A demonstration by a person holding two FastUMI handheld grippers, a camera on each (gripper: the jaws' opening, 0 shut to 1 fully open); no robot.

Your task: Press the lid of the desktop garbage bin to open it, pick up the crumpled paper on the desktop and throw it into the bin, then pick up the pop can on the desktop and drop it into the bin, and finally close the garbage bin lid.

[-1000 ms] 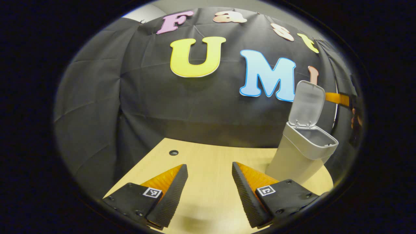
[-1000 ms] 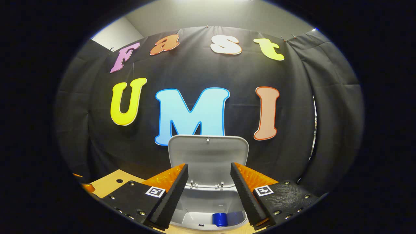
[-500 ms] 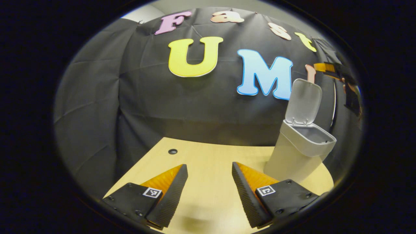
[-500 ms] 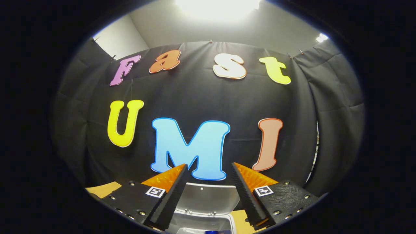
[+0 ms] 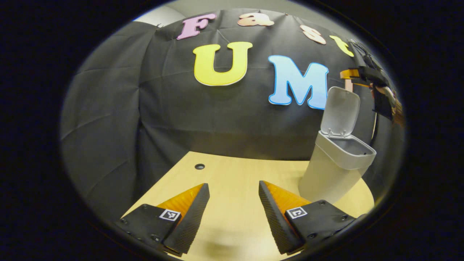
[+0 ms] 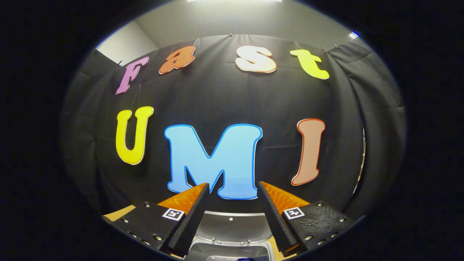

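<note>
Right gripper view: the right gripper (image 6: 232, 214), jaws apart and empty, has been raised above the bin's (image 5: 335, 170) upright lid (image 5: 340, 110), so closing is judged next; the left gripper (image 5: 233, 214) rests apart beside the bin.

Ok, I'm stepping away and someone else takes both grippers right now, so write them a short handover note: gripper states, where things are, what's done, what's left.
Left gripper: open, empty, low over the pale wooden desktop.
Right gripper: open, empty, held above and in front of the upright grey plastic lid; it also appears in the left gripper view, high beside the lid.
Grey-white plastic desktop bin: standing at the desk's right side, lid up.
A bit of something blue shows inside the bin, probably the can. No paper or can is seen on the desk.
Left: close the lid.
</note>
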